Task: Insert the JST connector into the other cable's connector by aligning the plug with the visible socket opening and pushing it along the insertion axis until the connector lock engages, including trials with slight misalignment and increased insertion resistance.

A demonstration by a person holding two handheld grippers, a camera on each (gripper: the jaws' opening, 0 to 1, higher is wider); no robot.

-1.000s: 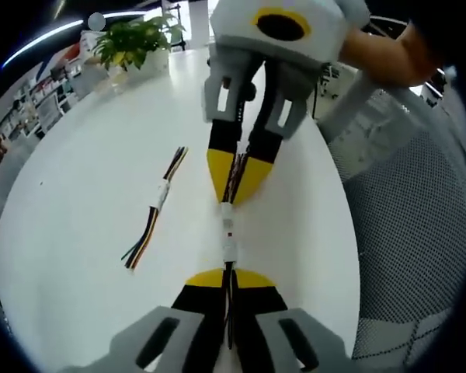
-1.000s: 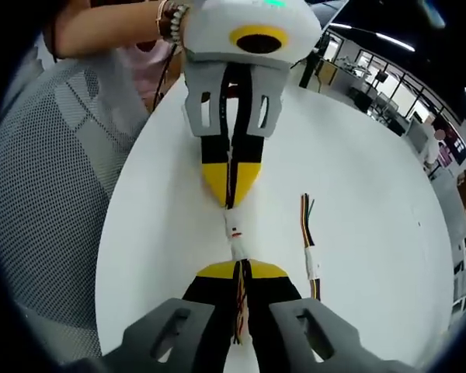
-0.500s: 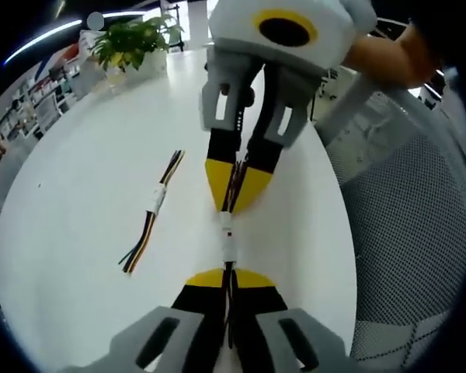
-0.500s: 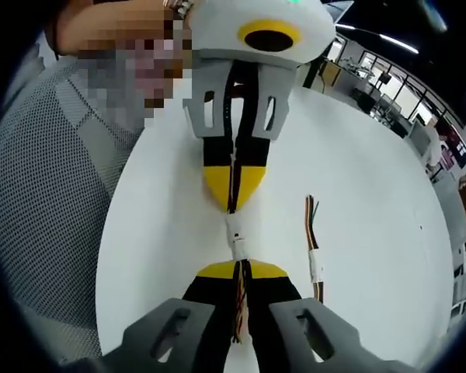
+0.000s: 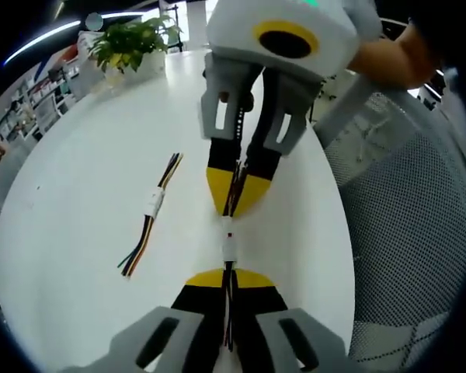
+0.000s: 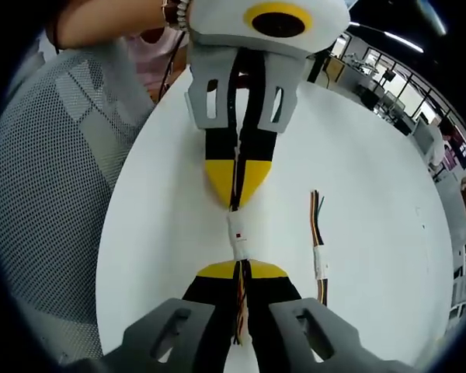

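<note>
Both grippers are facing each other above the white surface (image 5: 78, 194). The left gripper (image 5: 228, 273) is clamping its cable, fingers closed, and the right gripper (image 6: 238, 266) is doing likewise. The connectors (image 5: 228, 237) are meeting tip to tip between them. Judging by that, squeezing straight along the axis, without twisting, should seat the lock. A spare cable (image 5: 151, 211) is lying aside.

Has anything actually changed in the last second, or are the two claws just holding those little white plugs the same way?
Very little. The gap between the two grippers' yellow tips looks slightly shorter, so the white connectors seem pushed a bit closer together. The left gripper and right gripper stay shut on their cables. The spare cable still lies on the white table.
</note>
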